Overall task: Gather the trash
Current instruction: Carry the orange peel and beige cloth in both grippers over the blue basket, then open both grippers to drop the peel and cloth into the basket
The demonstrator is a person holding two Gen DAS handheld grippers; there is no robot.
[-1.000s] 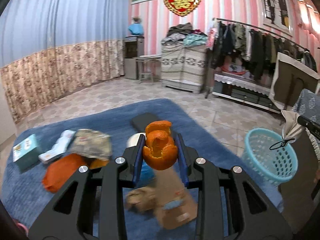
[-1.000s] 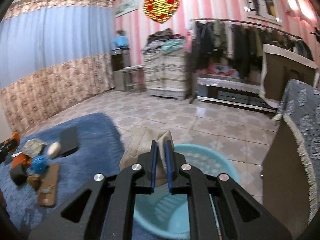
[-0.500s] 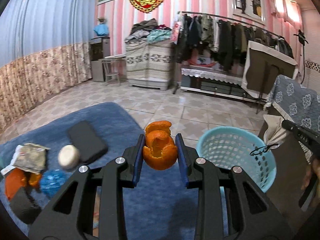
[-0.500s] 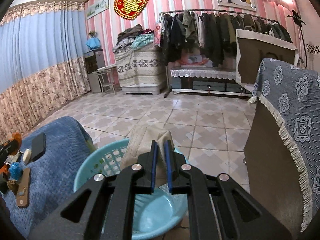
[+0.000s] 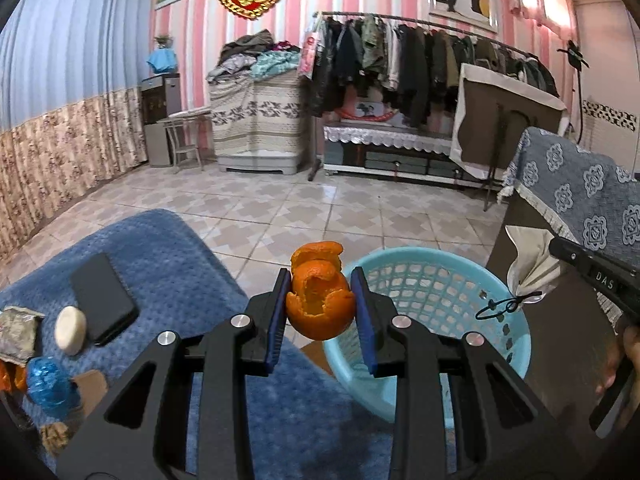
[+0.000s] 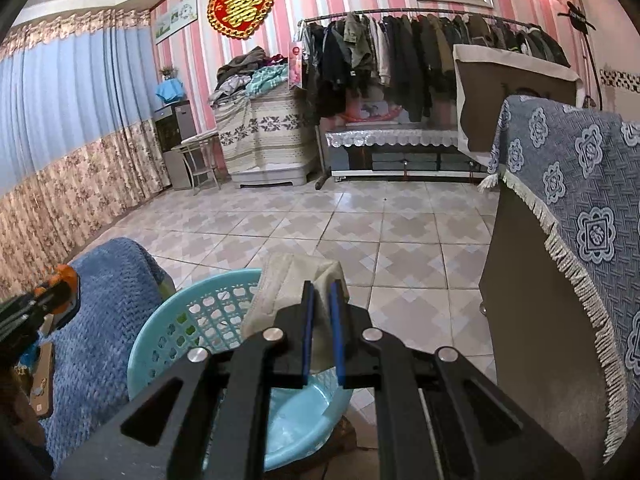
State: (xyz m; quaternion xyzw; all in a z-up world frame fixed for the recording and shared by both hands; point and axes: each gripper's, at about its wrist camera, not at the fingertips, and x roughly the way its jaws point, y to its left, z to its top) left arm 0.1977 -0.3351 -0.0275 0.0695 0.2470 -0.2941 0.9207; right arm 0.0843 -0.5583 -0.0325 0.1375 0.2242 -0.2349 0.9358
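Left hand-held gripper (image 5: 320, 300) partly parted, gripping; right hand-held gripper (image 6: 321, 312) clamped tight.

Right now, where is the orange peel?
In the left wrist view the orange peel is clamped in the left hand-held gripper, held in the air at the near-left rim of the light blue basket, beside the blue rug's edge.

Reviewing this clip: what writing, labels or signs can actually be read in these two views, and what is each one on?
"DAS": white letters on the black body of the right gripper, seen from the left wrist view; more letters may be cut off.
Gold character on the red heart wall ornament: looks like the double-happiness sign 囍.
Framed strip picture high on the wall: too small to read.
Pink hanging tag on the clothes rack: blurred, unreadable.
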